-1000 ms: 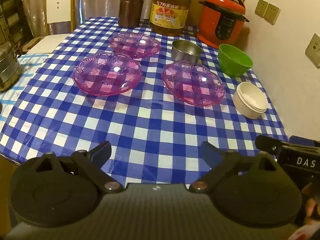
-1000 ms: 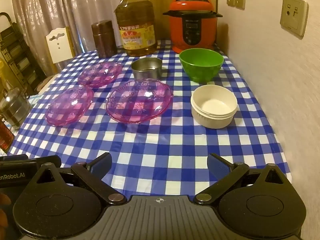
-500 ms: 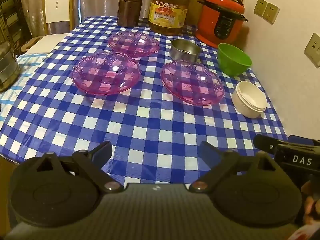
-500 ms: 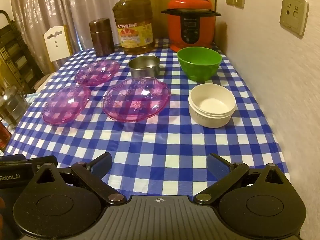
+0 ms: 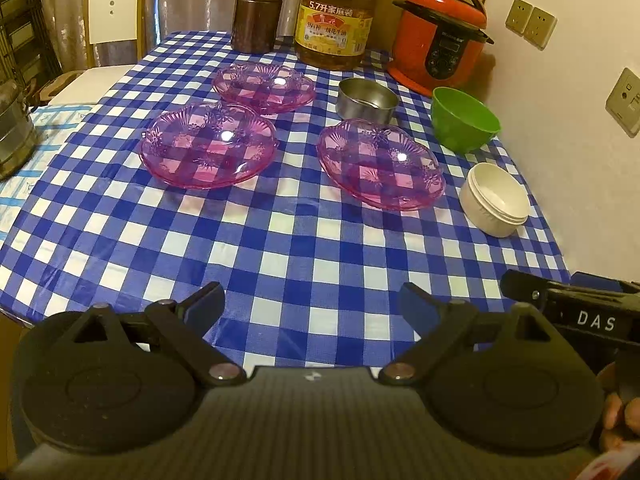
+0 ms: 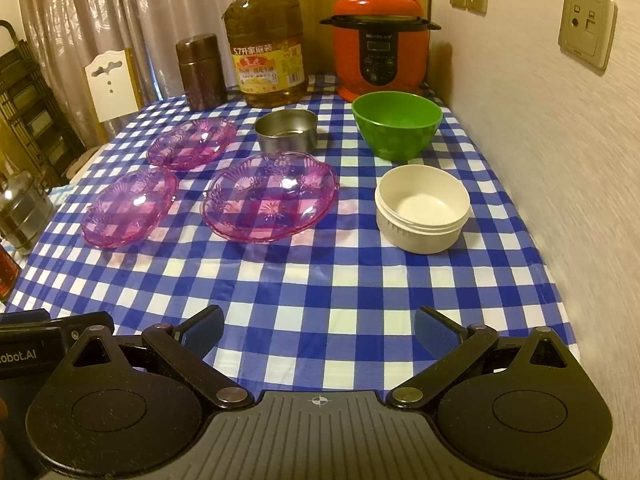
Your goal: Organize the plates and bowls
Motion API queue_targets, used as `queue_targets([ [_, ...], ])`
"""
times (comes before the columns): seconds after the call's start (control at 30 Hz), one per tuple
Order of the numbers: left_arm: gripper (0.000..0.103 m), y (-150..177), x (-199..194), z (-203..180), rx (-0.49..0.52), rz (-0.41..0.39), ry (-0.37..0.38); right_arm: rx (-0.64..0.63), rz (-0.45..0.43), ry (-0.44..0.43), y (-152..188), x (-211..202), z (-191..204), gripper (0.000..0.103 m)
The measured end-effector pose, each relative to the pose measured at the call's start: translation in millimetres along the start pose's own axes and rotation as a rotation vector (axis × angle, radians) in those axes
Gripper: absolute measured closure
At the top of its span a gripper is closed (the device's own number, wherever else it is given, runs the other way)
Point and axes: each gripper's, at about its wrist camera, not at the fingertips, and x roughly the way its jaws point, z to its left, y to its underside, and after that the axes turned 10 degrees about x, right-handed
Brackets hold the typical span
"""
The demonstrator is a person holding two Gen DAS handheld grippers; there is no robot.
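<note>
Three clear pink plates lie apart on the blue-checked tablecloth: one at the left [image 5: 208, 144] [image 6: 130, 208], one at the back [image 5: 264, 86] [image 6: 192, 142], one at the right [image 5: 380, 162] [image 6: 270, 194]. A steel bowl [image 5: 366, 98] [image 6: 286, 130], a green bowl [image 5: 464, 118] [image 6: 396, 124] and a white bowl [image 5: 496, 198] [image 6: 422, 206] stand to the right of them. My left gripper [image 5: 312, 306] and my right gripper [image 6: 318, 328] are both open and empty above the table's near edge.
A red pressure cooker [image 6: 380, 40], a big oil bottle [image 6: 266, 40] and a brown canister [image 6: 200, 72] stand along the back. The wall [image 6: 540, 140] runs close on the right. A white chair [image 5: 114, 12] and a metal container [image 5: 12, 132] are off the left side.
Both grippers have shifted slightly forward over the table; the dishes look a little nearer. Nothing on the table has moved.
</note>
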Motion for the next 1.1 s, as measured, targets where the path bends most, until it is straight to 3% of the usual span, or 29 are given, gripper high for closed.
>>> queue_targets([
  [1.1, 0.011, -1.0, -0.8, -2.0, -0.005, 0.001, 0.008, 0.007, 0.001, 0.002, 0.0, 1.0, -2.2, 0.002],
])
